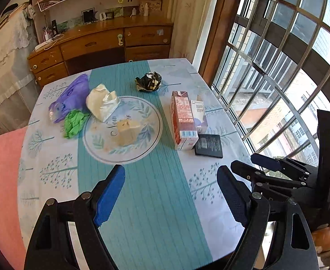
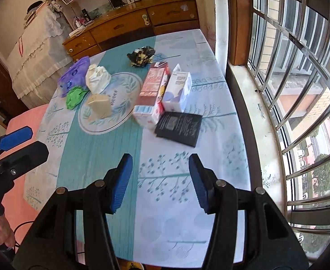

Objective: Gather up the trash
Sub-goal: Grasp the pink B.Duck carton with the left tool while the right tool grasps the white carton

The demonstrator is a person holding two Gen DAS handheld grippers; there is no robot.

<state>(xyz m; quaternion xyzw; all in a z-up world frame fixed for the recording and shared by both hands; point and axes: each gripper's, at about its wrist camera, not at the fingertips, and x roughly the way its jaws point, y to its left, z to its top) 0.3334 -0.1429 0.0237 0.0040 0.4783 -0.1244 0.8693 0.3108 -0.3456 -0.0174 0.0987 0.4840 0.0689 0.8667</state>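
Observation:
Trash lies across the far half of the table (image 1: 155, 202): a purple bag (image 1: 71, 96), a green crumpled scrap (image 1: 74, 123), a white crumpled wrapper (image 1: 101, 103), a beige block (image 1: 127, 130), a black crumpled wrapper (image 1: 149, 82), a red carton (image 1: 183, 119), a white carton (image 2: 177, 88) and a flat black packet (image 1: 208, 145). My left gripper (image 1: 171, 193) hovers open over the near teal stripe, nothing between its fingers. My right gripper (image 2: 160, 180) hangs open and empty above the near table edge, short of the black packet (image 2: 179, 127).
A barred window (image 2: 300, 90) and its sill run along the table's right side. A wooden desk with drawers (image 1: 101, 42) and shelves stand behind the table. A pink surface (image 1: 0, 180) lies left of the table. A hand (image 2: 2, 231) grips the left tool.

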